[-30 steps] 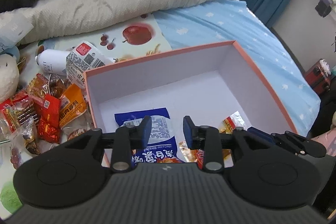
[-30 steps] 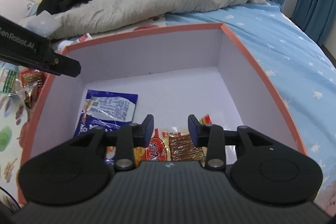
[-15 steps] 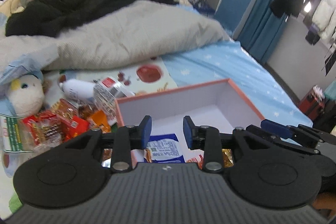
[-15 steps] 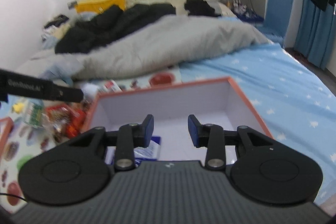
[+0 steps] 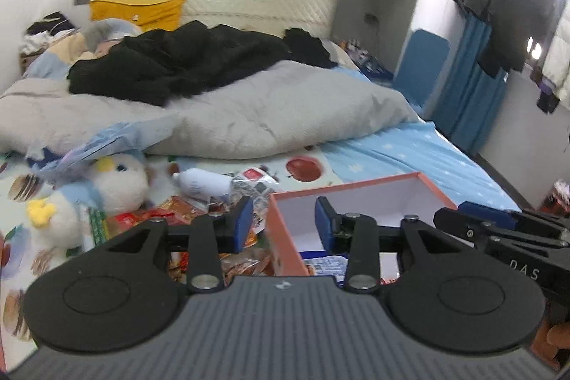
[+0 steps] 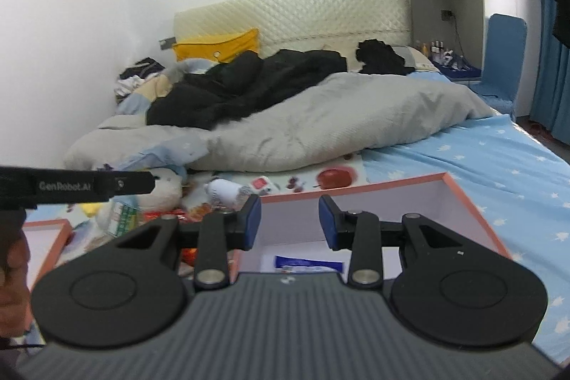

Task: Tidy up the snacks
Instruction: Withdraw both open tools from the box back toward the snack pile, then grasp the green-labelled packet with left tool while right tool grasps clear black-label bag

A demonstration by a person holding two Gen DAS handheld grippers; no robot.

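Left tongs (image 5: 284, 222) opening and right tongs (image 6: 289, 222) parted, both empty above the orange-rimmed box (image 6: 473, 205) holding snacks (image 6: 308, 263)

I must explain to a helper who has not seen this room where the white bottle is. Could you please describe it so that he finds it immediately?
Start from the big grey blanket across the bed, then look just in front of its near edge, on the fruit-printed mat. The white bottle lies on its side there, between the plush duck and the orange-rimmed box. It is the only smooth, plain white cylinder; the snack packets beside it are crinkled and colourful.
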